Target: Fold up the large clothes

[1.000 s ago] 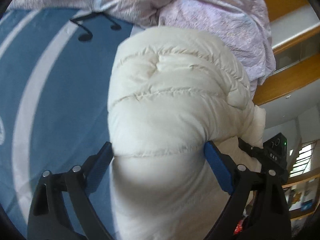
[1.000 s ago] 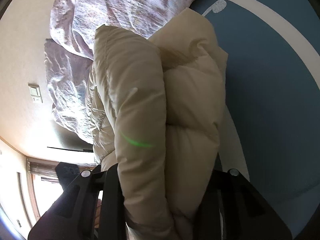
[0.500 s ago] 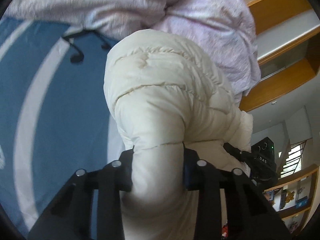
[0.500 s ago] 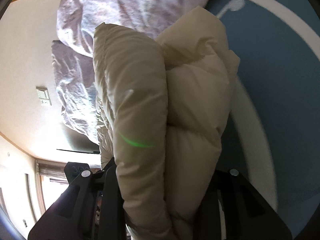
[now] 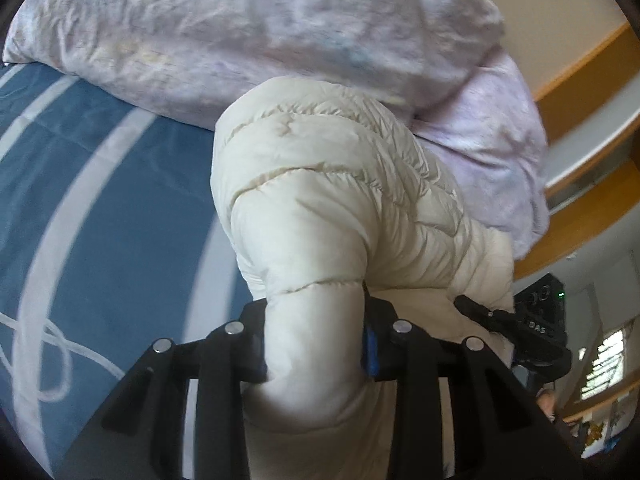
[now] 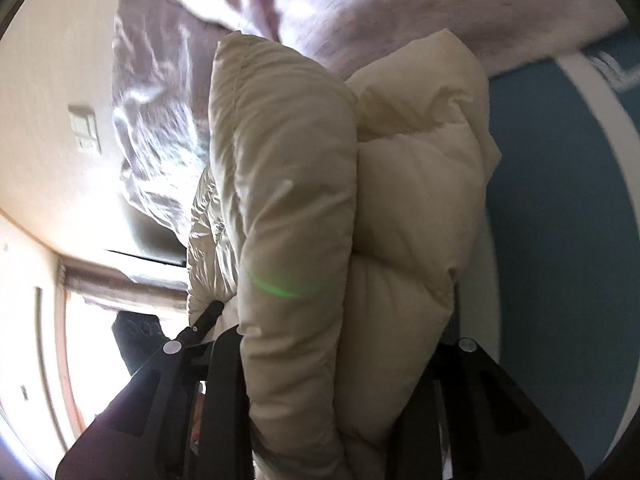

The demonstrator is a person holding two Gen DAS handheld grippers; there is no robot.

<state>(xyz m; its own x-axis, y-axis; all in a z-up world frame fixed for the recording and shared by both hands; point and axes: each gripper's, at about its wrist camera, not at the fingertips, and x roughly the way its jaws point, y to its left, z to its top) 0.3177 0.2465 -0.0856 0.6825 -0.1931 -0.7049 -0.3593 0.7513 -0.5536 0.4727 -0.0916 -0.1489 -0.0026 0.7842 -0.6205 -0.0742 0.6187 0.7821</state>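
A cream puffer jacket (image 5: 332, 208) is held bunched above a blue patterned bed cover (image 5: 100, 216), near a lilac duvet (image 5: 248, 28). The left tool (image 5: 314, 344), its jaws just closed, is clamped on one padded fold; the right tool (image 6: 344, 364) is clamped on a thick doubled bundle of the same jacket. Slippery, springy padding could be squeezed out of either grip, and the fold lost. Both tools are angled downward toward the bed.
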